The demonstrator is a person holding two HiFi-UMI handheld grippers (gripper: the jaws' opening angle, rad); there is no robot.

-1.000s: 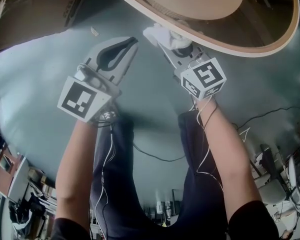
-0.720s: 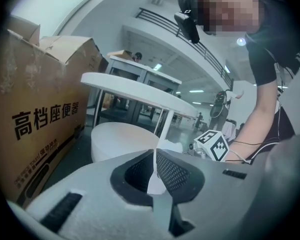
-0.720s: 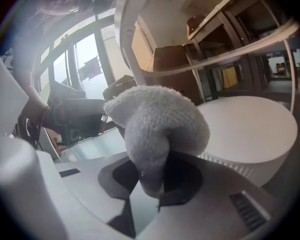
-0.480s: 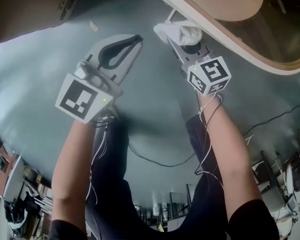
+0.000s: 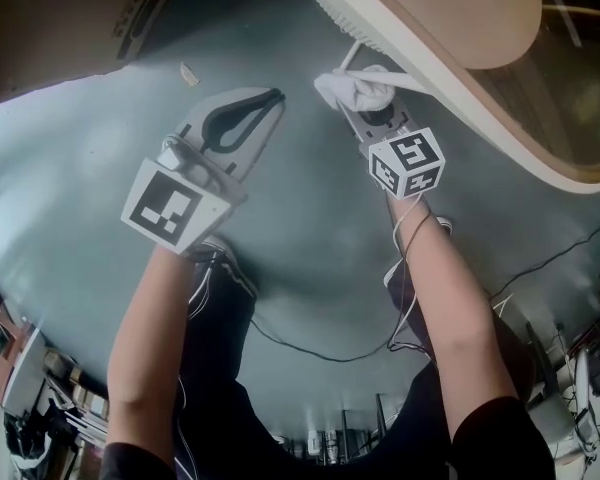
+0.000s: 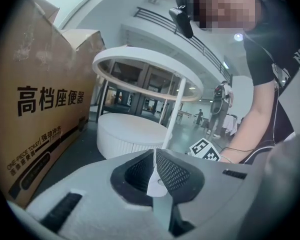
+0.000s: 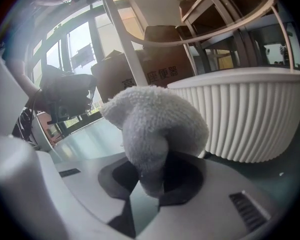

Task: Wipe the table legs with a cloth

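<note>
My right gripper (image 5: 365,103) is shut on a white fluffy cloth (image 5: 358,90), which bulges out of the jaws (image 7: 155,124). The cloth sits at a thin white table leg (image 5: 348,58) below the round table's rim (image 5: 450,78). In the right gripper view the table leg (image 7: 124,39) rises just left of and behind the cloth; I cannot tell whether they touch. My left gripper (image 5: 268,100) hangs to the left, shut with nothing in it (image 6: 154,156). From the left gripper view the table leg (image 6: 174,113) stands ahead, with the right gripper's marker cube (image 6: 206,150) beside it.
A white ribbed round base (image 7: 245,114) sits under the table, also visible as the ribbed base (image 6: 130,134). A large cardboard box (image 6: 40,109) stands to the left, its corner (image 5: 70,18) in the head view. Black cables (image 5: 320,353) trail over the grey-green floor (image 5: 70,168).
The right gripper with the cloth has drawn slightly down and right out from under the rim, and the thin leg now shows above the cloth. The left gripper has barely moved.
</note>
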